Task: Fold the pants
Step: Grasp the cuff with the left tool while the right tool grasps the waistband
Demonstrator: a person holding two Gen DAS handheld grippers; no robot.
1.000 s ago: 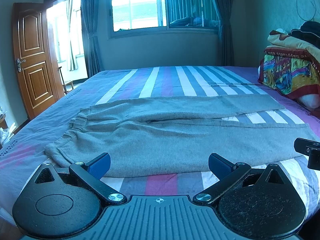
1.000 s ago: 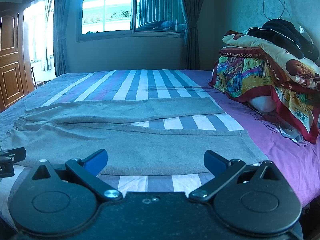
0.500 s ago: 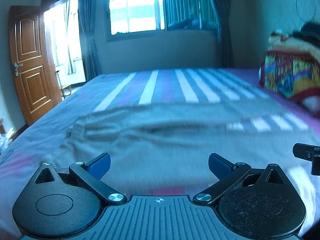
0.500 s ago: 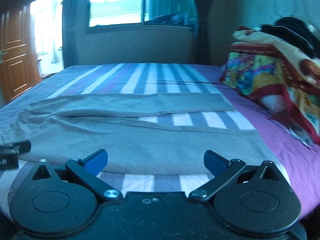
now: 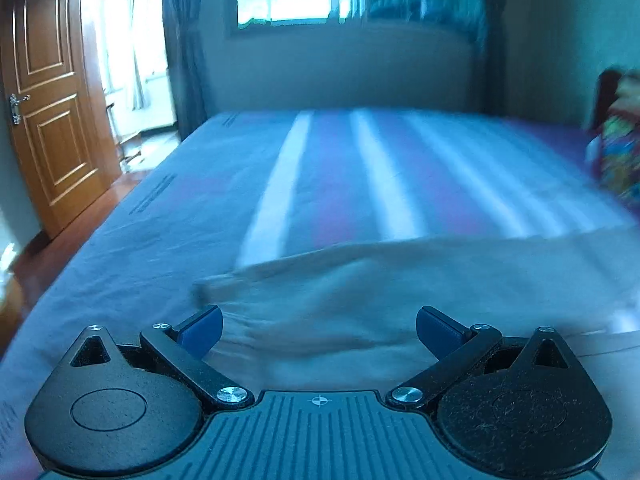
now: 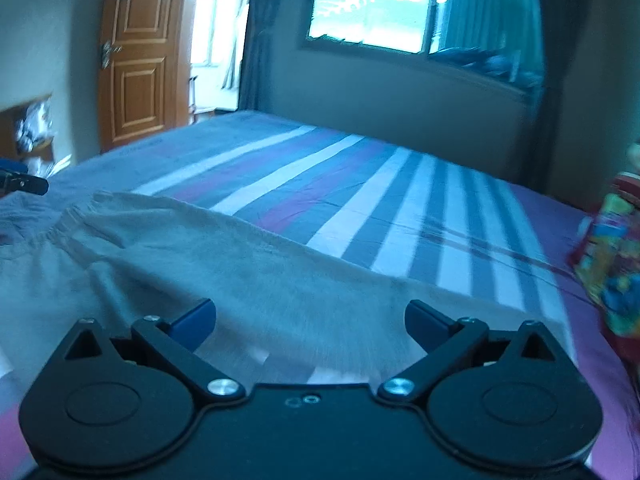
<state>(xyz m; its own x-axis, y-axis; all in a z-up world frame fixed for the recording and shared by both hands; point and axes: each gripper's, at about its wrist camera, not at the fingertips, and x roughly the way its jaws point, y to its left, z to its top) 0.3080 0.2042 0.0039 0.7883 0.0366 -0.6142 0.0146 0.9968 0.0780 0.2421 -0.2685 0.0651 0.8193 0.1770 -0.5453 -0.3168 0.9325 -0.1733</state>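
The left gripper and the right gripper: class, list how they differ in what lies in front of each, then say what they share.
The left gripper faces the blurred waistband end of the pants; the right gripper faces a sharper stretch of pant leg. The left gripper points straight up the bed, while the right gripper sees its stripes running at a slant. Both stand open, blue pads apart, holding nothing.

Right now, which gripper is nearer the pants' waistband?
Left. The left gripper is right at the waistband, just ahead of its left finger. The right gripper sits further along the pants, waistband off to its left.
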